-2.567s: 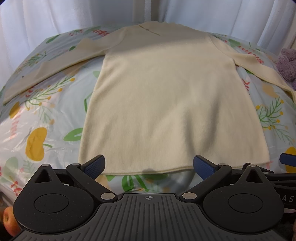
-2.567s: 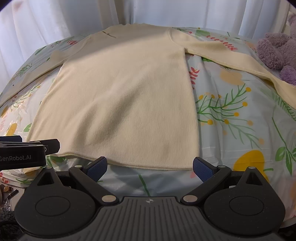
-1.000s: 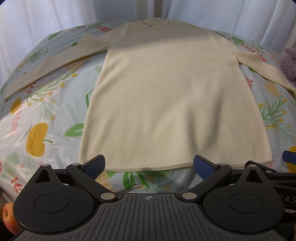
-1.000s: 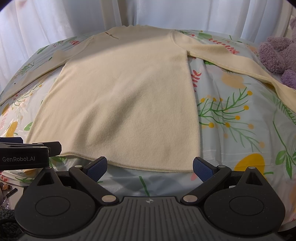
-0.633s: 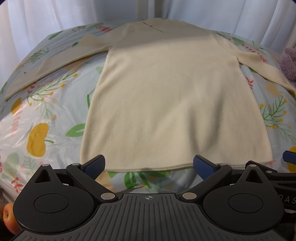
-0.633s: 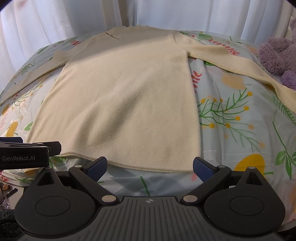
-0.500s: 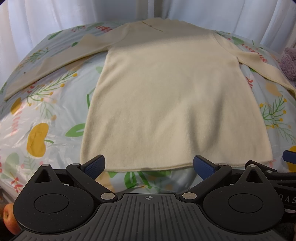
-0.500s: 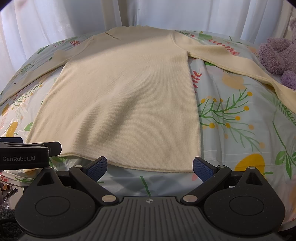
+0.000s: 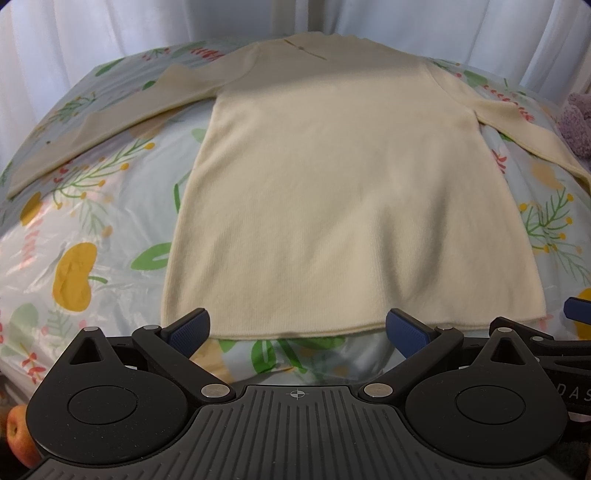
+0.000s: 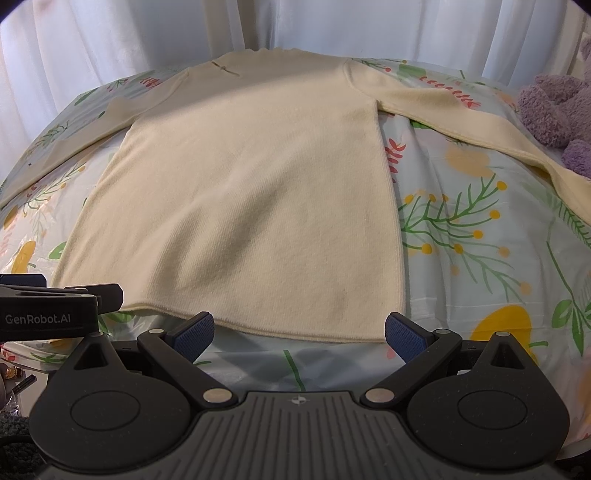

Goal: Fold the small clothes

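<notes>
Soft daylight is admitted through the white curtains (image 9: 110, 33); the sweater's (image 10: 258, 192) collar end is shaded, and edges are bowed by fisheye distortion.

**Colours and patterns**

Sweater (image 9: 351, 192): plain cream, fine rib knit, no print. Tablecloth (image 10: 480, 229): glossy pale blue, printed with green sprigs and leaves, yellow fruit and berries, small red sprays. Curtain (image 10: 110, 40): plain white. Plush toy (image 10: 554, 107): fuzzy lilac. Left hand-held gripper (image 9: 297, 326) and right hand-held gripper (image 10: 299, 328): black bodies, blue textured pads (image 10: 195, 332). White "GenRobot.AI" lettering on the left one.
</notes>
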`<state>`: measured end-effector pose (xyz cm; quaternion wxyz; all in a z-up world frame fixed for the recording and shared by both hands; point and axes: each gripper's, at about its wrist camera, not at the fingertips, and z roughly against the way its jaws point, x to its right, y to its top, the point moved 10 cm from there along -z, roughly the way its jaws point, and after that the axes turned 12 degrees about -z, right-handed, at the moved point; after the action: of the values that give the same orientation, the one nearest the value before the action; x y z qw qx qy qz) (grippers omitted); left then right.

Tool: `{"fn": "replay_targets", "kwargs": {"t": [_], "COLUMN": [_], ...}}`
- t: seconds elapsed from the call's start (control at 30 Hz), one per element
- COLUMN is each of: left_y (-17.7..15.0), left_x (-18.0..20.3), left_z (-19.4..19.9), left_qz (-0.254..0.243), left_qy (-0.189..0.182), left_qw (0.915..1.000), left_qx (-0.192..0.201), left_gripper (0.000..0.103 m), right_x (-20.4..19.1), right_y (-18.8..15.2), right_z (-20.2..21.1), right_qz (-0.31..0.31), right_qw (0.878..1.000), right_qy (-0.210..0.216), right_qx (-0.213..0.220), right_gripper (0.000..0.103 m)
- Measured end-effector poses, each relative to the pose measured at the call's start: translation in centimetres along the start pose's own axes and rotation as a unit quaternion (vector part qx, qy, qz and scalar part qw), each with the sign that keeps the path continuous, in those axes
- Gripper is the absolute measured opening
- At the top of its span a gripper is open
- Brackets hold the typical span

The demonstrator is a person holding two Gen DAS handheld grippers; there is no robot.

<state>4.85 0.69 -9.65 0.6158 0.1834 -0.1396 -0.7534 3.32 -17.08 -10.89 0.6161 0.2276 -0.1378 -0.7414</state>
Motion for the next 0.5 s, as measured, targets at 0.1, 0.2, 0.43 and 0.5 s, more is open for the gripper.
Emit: {"fn": "replay_targets", "kwargs": {"t": [0.1, 0.2, 0.43, 0.5], "left_y": [-0.14, -0.18, 0.03, 0.1], "left_x": [-0.14, -0.17, 0.02, -0.02], "left_z": [-0.23, -0.45, -0.77, -0.88], "left_qz": [0.001, 0.002, -0.001, 0.0], "left_qy": [-0.001, -0.002, -0.007, -0.007], "left_qw": [1.0, 0.9999, 0.9998, 0.9998], "left_qx": [-0.005, -0.01, -0.016, -0.017], "left_gripper": [0.103, 0.103, 0.103, 0.103], "right_x": [0.03, 0.08, 0.26, 0.26], "right_y": [-0.03, -0.05, -0.13, -0.1], "right_z": [-0.1, -0.2, -0.8, -0.96], "right_qz": [-0.002, -0.003, -0.008, -0.008], "right_qw": [1.0, 1.0, 1.0, 1.0], "right_qy": [0.0, 0.002, 0.007, 0.008], "right_qx": [-0.002, -0.004, -0.016, -0.019], "right_gripper": [0.099, 0.099, 0.099, 0.099]}}
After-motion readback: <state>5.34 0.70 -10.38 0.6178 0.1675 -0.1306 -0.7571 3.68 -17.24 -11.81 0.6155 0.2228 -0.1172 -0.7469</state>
